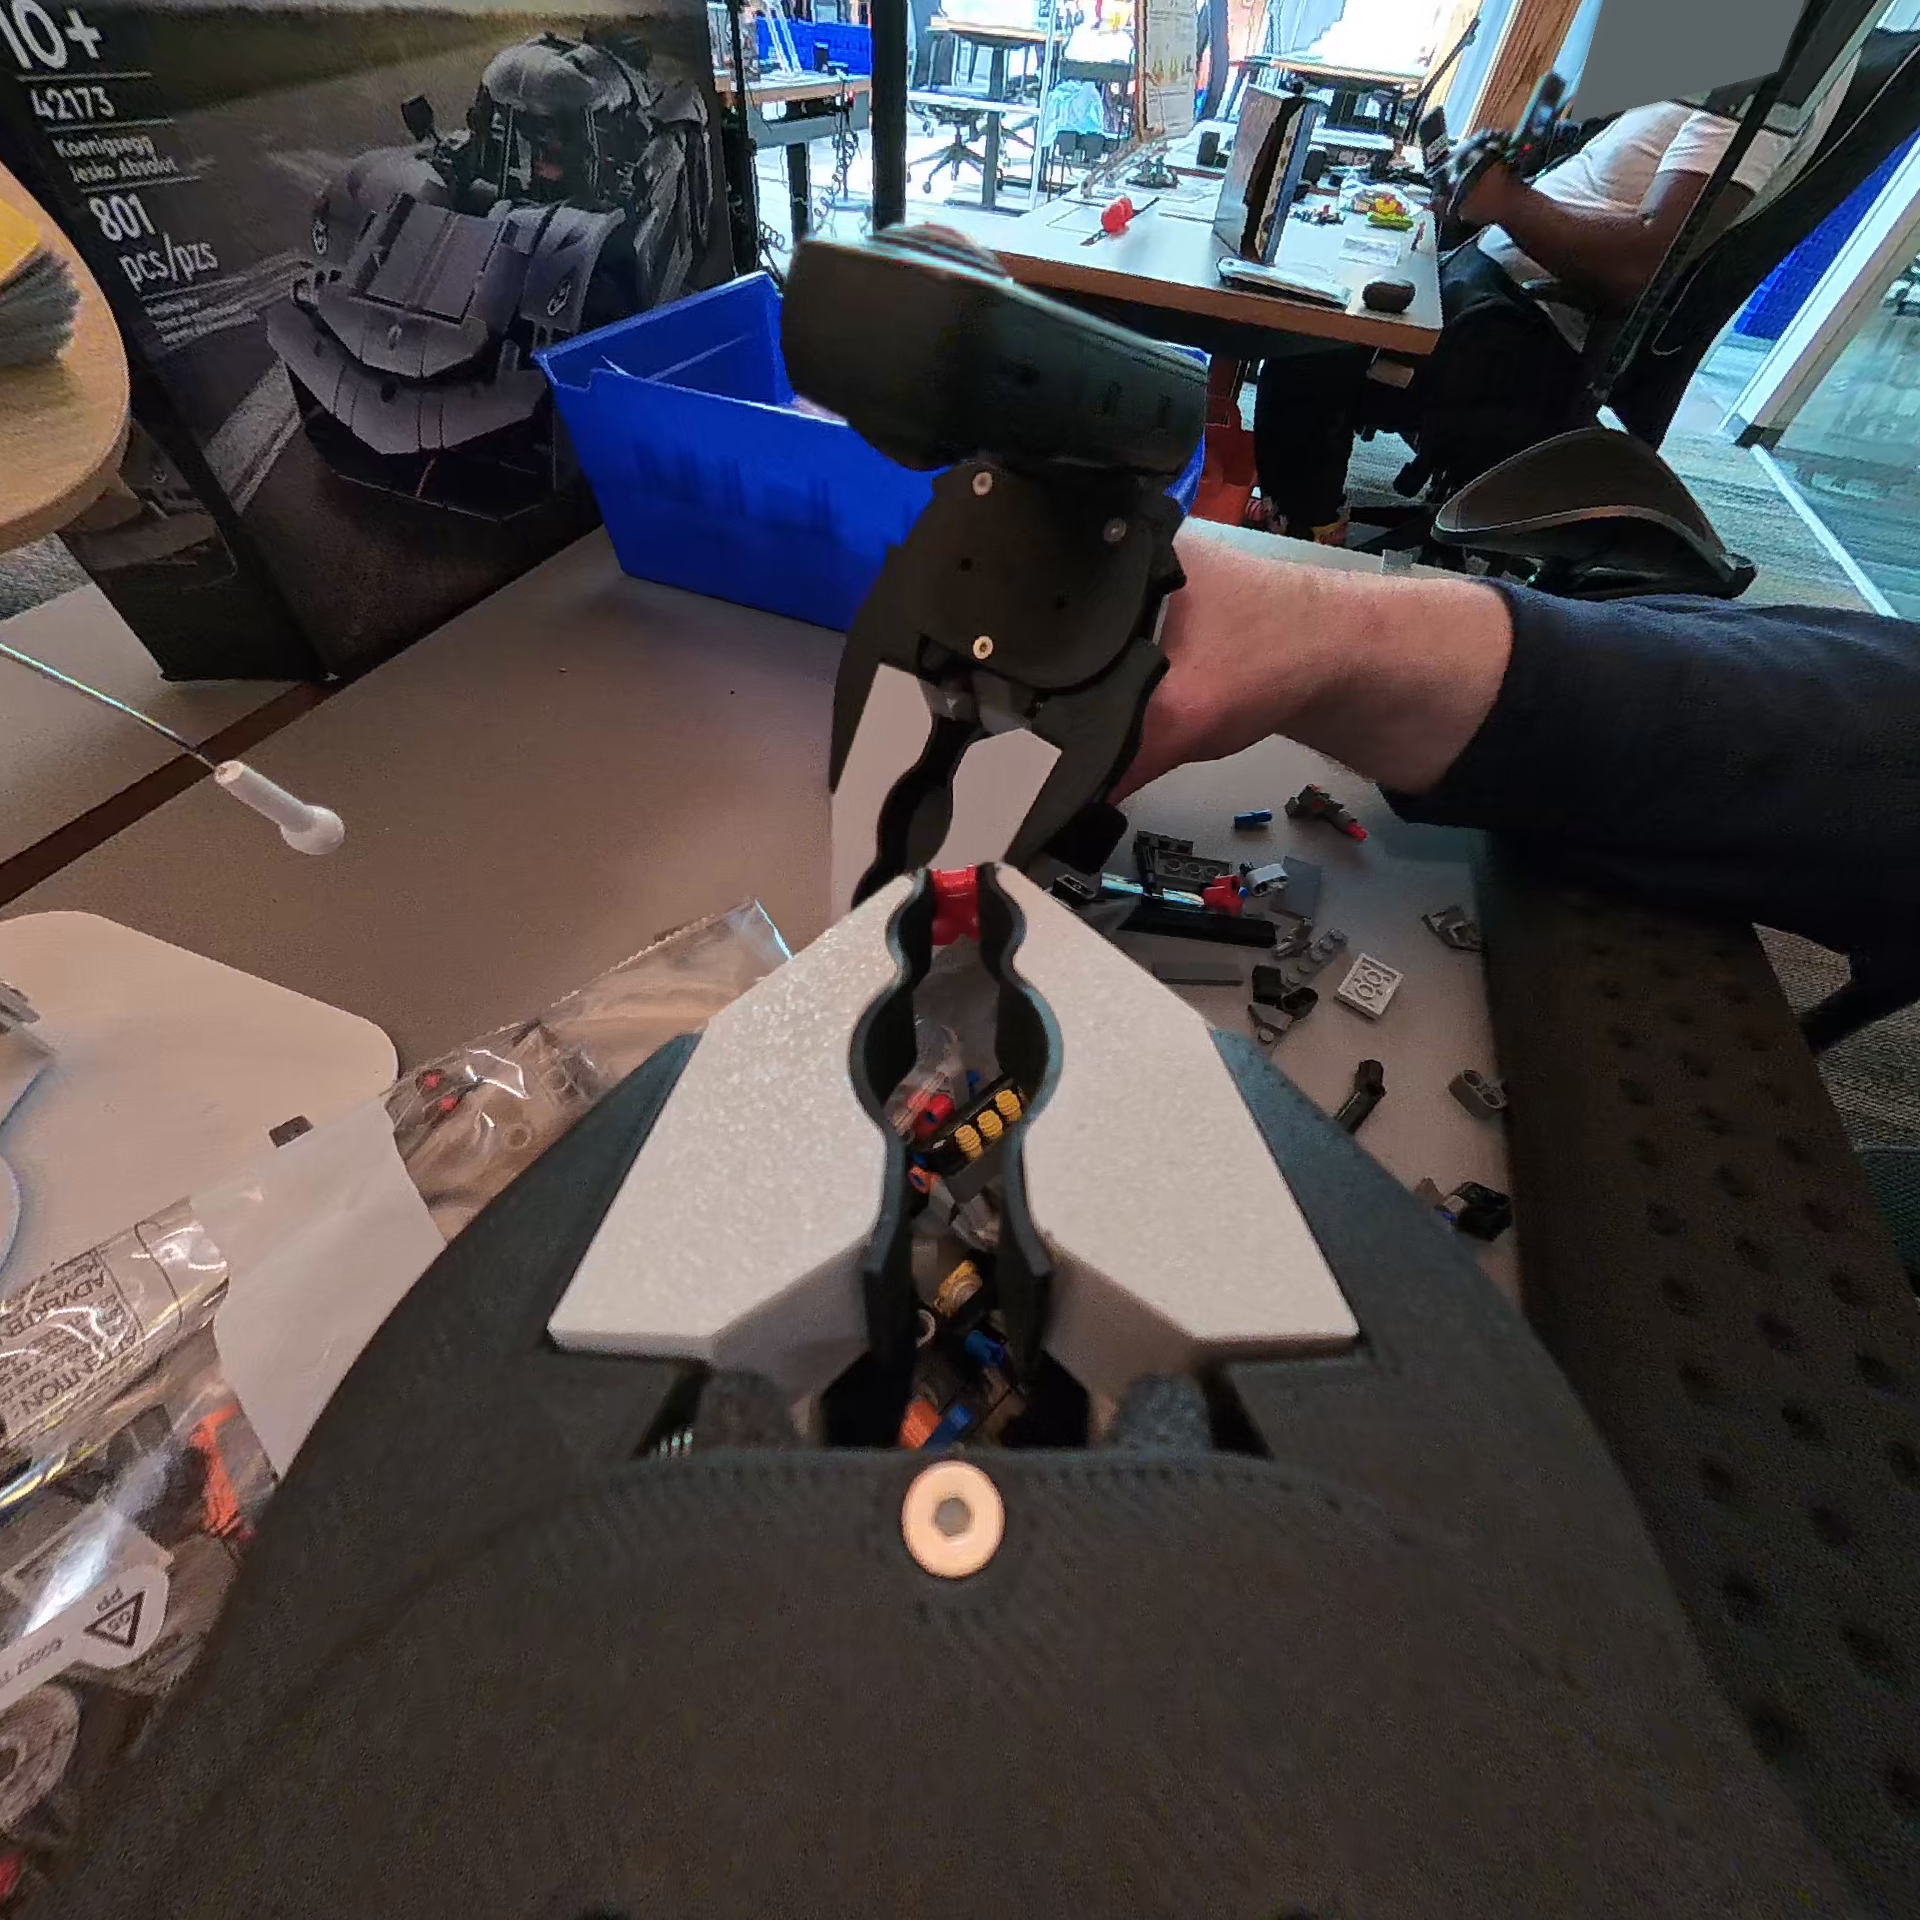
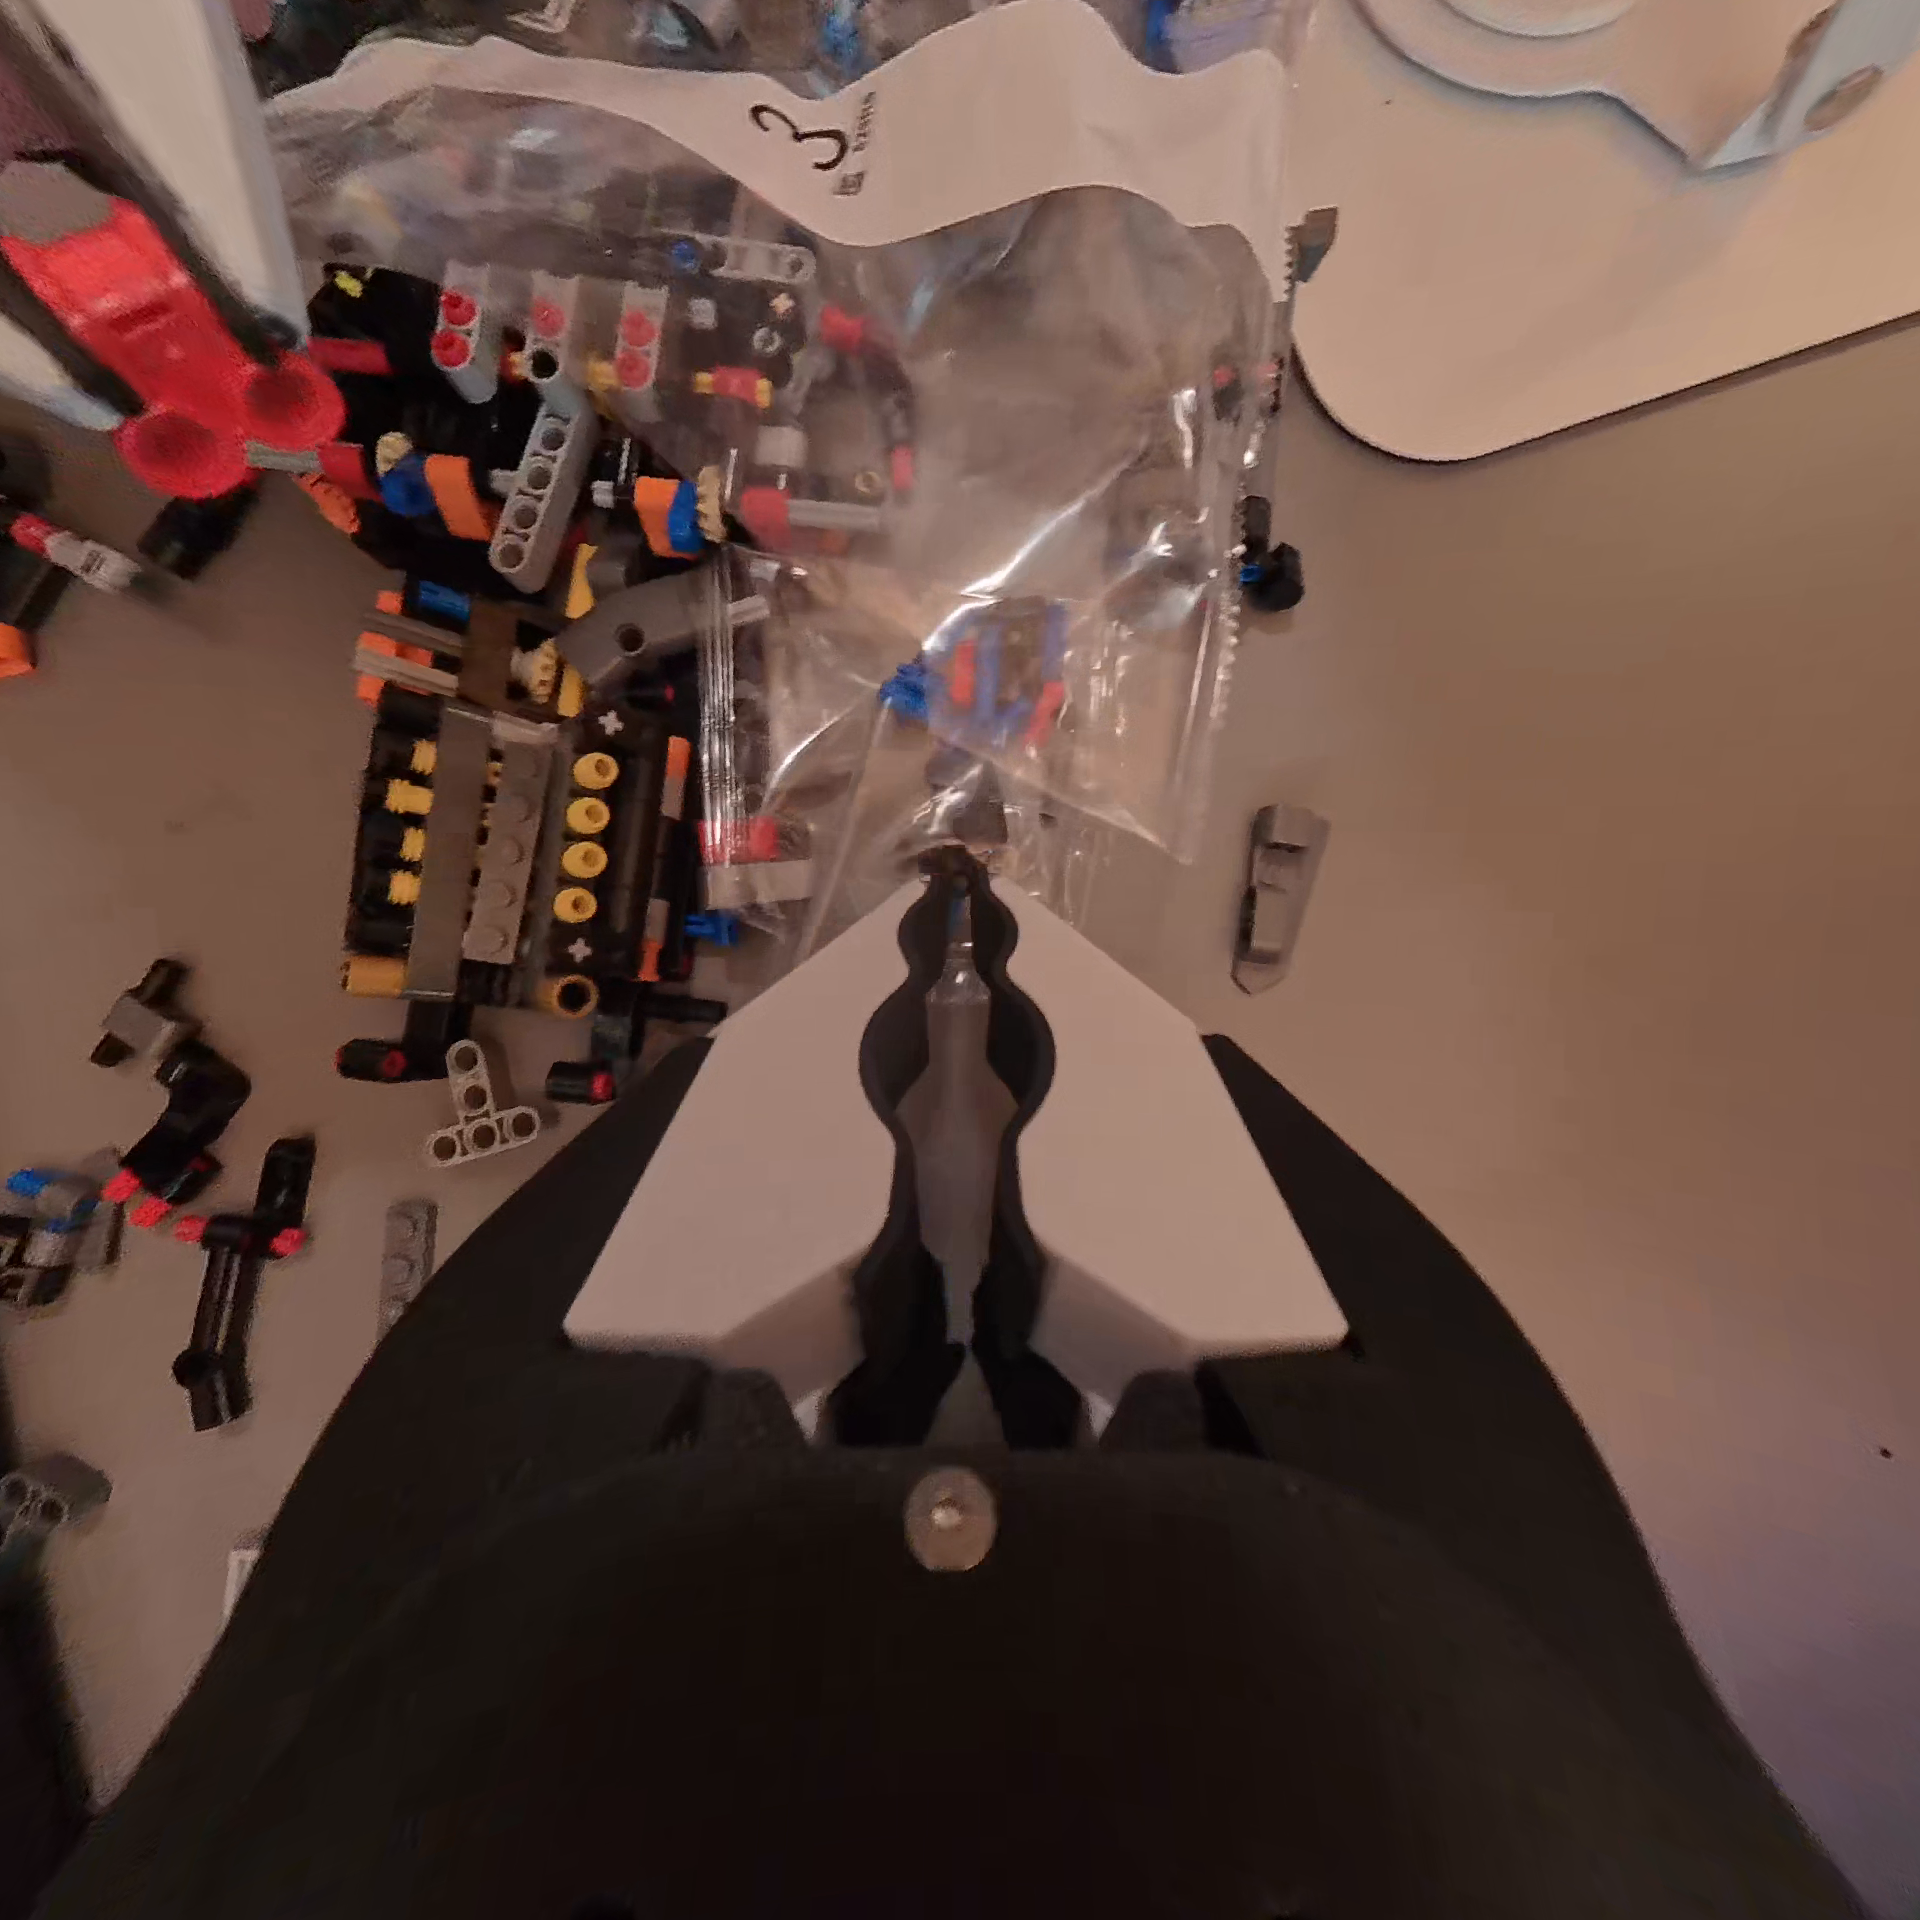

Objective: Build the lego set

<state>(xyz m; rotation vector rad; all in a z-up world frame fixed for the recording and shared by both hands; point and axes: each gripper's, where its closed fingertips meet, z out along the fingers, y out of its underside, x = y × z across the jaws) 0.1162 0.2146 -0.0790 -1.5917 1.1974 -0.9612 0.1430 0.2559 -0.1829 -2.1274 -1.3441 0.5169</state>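
Nearest the right wrist camera, the right tool (image 2: 958, 868) pinches a small dark piece with blue (image 2: 954, 883) at its tips, above a clear parts bag (image 2: 1039, 582) on the table (image 2: 1558, 831). Left tool (image 1: 954, 896) clamps a red connector (image 1: 951, 904). Beyond, the partly built model (image 2: 520, 831) lies beside loose pieces; farther back stands the set's box (image 1: 364, 312).

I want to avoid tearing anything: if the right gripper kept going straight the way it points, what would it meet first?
The right gripper, shut on the clear plastic parts bag, would push further into that bag, towards the small blue and red pieces inside it. Depth is unclear.
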